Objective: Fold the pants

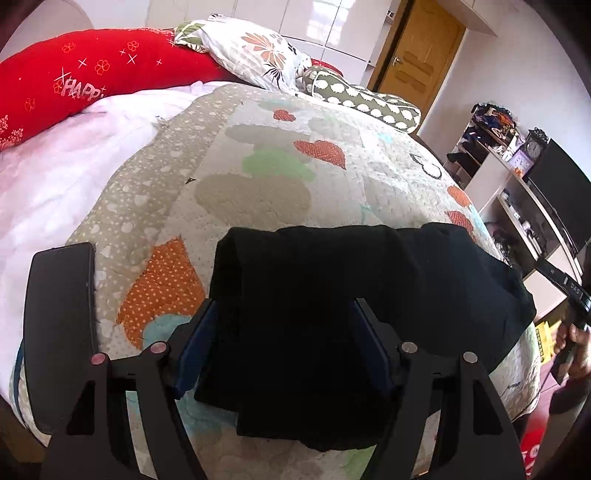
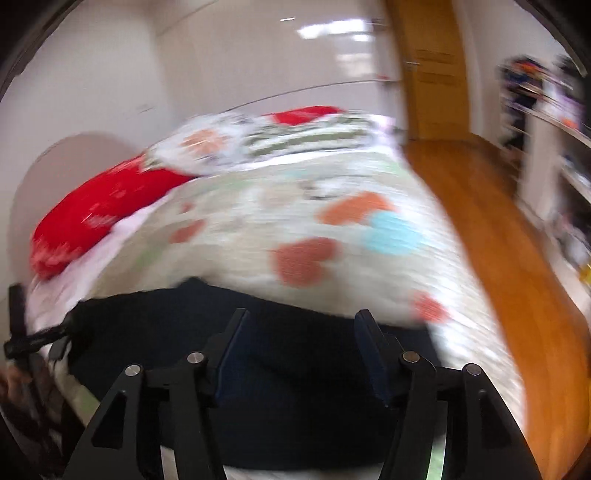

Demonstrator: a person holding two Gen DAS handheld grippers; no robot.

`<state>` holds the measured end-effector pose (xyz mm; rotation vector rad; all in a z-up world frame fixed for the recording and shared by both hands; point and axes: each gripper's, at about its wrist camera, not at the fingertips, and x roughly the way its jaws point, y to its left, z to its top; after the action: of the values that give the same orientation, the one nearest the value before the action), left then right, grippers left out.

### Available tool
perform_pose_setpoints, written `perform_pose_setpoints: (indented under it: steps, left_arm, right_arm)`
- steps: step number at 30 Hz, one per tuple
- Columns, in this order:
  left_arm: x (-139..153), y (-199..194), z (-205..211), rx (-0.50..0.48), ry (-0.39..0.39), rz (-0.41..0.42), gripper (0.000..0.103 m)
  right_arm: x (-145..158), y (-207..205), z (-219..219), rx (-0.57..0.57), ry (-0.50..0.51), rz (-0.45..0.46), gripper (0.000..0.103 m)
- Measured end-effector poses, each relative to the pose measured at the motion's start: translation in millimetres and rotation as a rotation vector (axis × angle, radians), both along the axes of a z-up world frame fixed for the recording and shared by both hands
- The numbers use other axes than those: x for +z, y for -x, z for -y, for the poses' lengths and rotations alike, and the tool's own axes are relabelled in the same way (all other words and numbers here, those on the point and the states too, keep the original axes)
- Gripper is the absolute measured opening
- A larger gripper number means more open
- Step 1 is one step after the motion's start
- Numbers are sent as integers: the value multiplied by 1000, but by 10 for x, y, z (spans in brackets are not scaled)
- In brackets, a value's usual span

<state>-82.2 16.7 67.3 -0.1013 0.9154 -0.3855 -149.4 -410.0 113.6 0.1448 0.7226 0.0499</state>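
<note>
black pants (image 1: 332,295) on quilted bed (image 1: 258,147); wooden door (image 1: 413,55) beyond; both hand-held grippers apart.

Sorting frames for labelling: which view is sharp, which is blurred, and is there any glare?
Left wrist view: sharp, fisheye-bent edges, black pants crisp on the quilt. Right wrist view: motion-smeared throughout, quilt hearts streaked, glare patches on the glossy wardrobe.

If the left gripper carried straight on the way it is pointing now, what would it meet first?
Most likely the folded black pants, which lie directly between and ahead of the left gripper's open fingers, on the quilt. How near they are is unclear.
</note>
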Motion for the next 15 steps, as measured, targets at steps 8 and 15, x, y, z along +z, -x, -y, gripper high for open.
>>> perform_pose_setpoints:
  steps: [8,15]
  left_arm:
    - [-28,-153,96,-16,17,-9,72]
    - [-20,-367,167,-37,-19,-14,31]
  right_arm:
    - [-515,-976,-829,221,11,-135,45]
    - [-508,-1079,-821,183,3,-143,4]
